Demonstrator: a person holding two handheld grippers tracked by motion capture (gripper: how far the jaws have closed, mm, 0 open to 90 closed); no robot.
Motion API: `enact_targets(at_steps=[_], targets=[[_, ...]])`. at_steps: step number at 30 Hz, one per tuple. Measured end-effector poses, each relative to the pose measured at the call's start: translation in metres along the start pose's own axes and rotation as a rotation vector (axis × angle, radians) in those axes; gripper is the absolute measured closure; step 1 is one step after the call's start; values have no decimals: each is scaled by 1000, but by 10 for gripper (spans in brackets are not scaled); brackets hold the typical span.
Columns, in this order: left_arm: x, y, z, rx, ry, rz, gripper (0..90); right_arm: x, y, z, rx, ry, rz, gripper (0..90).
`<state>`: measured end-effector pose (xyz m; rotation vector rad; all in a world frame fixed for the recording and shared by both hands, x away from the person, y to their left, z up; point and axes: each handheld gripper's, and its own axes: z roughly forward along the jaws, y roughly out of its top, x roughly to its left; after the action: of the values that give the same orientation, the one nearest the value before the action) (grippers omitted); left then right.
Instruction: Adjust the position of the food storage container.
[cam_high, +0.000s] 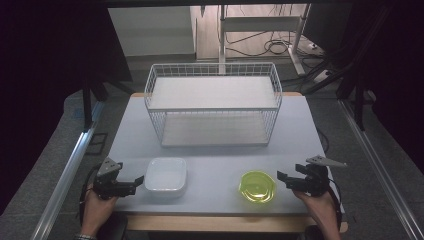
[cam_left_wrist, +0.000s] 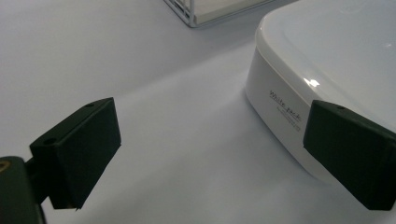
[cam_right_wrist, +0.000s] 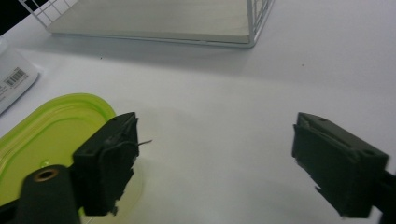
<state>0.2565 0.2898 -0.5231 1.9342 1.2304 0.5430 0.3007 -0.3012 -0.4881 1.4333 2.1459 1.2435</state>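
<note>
Grippers flanking two dishes in front of the wire rack

Wire rack (cam_high: 213, 104) is standing at the far middle of the table (cam_high: 300, 130), and everything else is lying on the person's side of it. The white dish (cam_high: 166, 175) is sitting in front of the rack's left end, the green lid (cam_high: 257, 186) in front of its right end, the two well apart. The left gripper (cam_high: 131, 182) is hovering just beside the white dish's left edge, its jaws standing wide apart with nothing between them; in the left gripper view one pad is overlapping the white dish (cam_left_wrist: 322, 60), though contact cannot be told. The right gripper (cam_high: 285, 181) is waiting just right of the green lid, jaws likewise spread and gripping nothing; in the right gripper view the green lid (cam_right_wrist: 51, 135) is lying partly behind one jaw
</note>
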Motion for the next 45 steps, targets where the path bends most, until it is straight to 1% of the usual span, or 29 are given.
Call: enact_targets(at_steps=[1, 4, 5, 6, 8, 9, 10, 11, 12, 13, 14, 18, 19, 20, 21, 22, 23, 25, 27, 28, 31, 32, 33, 34, 35, 36, 37, 39, 45], targets=[[0, 0, 0, 0, 0, 0, 40, 0, 0, 0, 0, 0, 0, 181], [0, 0, 0, 1, 0, 1, 40, 3, 1, -1, 4, 11, -16, 256], [0, 0, 0, 1, 0, 0, 40, 5, 2, -1, 4, 9, -27, 285], [0, -1, 0, 0, 1, -1, 40, 10, 4, -3, 3, 9, -57, 340], [0, -1, 1, 0, 1, -2, 40, 16, 6, -4, 3, 9, -94, 402], [0, -1, 1, 0, 1, -2, 40, 16, 6, -4, 3, 9, -94, 402], [0, -1, 1, 1, 2, 0, 40, 20, 7, -5, 6, 20, -105, 429], [0, -1, 1, 4, 4, 4, 40, 26, 9, -6, 7, 41, -121, 495], [0, -1, 1, 4, 4, 4, 40, 29, 10, -6, 13, 58, -130, 525], [0, -1, 1, 5, 4, 5, 40, 29, 10, -6, 13, 58, -130, 525], [0, -1, 1, 4, 5, 5, 40, 36, 11, -7, 15, 75, -166, 576], [0, -1, 1, 2, 7, 2, 40, 52, 12, -8, 21, 101, -243, 684], [0, -1, 1, 2, 7, 2, 40, 52, 12, -8, 21, 101, -243, 684], [1, -1, 1, 2, 8, 0, 40, 60, 13, -8, 26, 117, -270, 739], [1, -1, 1, 2, 8, 0, 40, 60, 13, -8, 26, 117, -270, 739], [1, -1, 1, 4, 10, -1, 41, 68, 13, -8, 39, 132, -291, 794], [1, -1, 1, 4, 10, -1, 40, 68, 13, -8, 39, 132, -291, 794], [1, -1, 0, 1, 12, -2, 41, 79, 12, -6, 55, 156, -315, 855], [1, -1, 0, 2, 12, -2, 41, 82, 11, -4, 65, 165, -315, 870], [1, -1, 0, 3, 12, -2, 41, 88, 10, -2, 73, 184, -329, 892], [1, -1, 1, 5, 14, -2, 41, 95, 9, -1, 85, 201, -344, 895], [1, -1, 1, 6, 16, -1, 41, 102, 8, 0, 97, 215, -360, 895], [1, -1, 1, 6, 16, -1, 41, 102, 8, 0, 97, 215, -360, 895], [2, -1, 0, 7, 20, -2, 42, 109, 6, 1, 108, 233, -375, 896], [2, -1, 0, 7, 20, -2, 42, 109, 6, 1, 108, 233, -375, 896], [2, -2, 0, 7, 21, -2, 42, 116, 4, 2, 122, 248, -383, 895], [2, -2, 0, 7, 20, -3, 42, 116, 4, 2, 122, 248, -383, 895], [2, -2, 0, 6, 21, -5, 42, 124, 1, 4, 140, 269, -403, 895], [3, -2, 0, 8, 20, -5, 42, 130, -2, 7, 160, 299, -422, 896]])
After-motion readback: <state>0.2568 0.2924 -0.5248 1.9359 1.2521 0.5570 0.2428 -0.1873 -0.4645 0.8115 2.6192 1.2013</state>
